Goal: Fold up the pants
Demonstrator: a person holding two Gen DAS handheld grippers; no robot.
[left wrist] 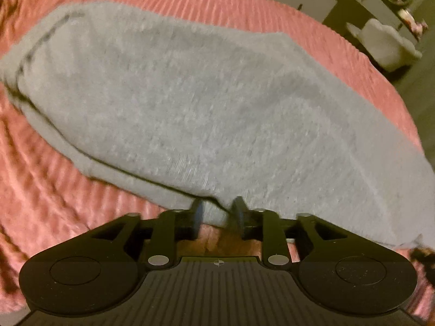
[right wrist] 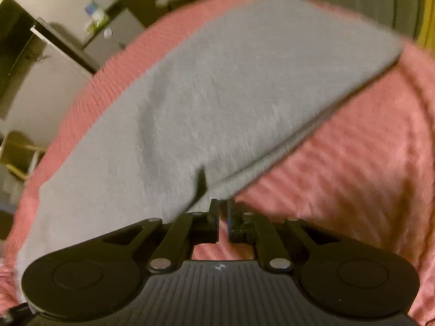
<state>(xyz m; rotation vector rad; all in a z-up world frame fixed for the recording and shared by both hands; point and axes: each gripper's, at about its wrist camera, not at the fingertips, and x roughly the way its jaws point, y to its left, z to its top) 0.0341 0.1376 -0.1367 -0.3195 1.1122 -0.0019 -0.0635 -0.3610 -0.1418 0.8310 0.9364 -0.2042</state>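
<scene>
Grey pants (left wrist: 195,103) lie folded lengthwise on a pink ribbed bedspread (left wrist: 54,198). In the left wrist view my left gripper (left wrist: 217,212) has its fingers a little apart, with the near edge of the grey cloth between the tips. In the right wrist view the same pants (right wrist: 231,95) stretch away from me. My right gripper (right wrist: 223,209) has its fingers nearly closed, with the near corner of the cloth at the tips. Both views are blurred by motion.
The bedspread (right wrist: 353,163) covers the bed all around the pants. A white chair (left wrist: 386,46) and dark furniture stand past the bed's far right edge. A cabinet (right wrist: 114,35) and white wall stand at the upper left of the right wrist view.
</scene>
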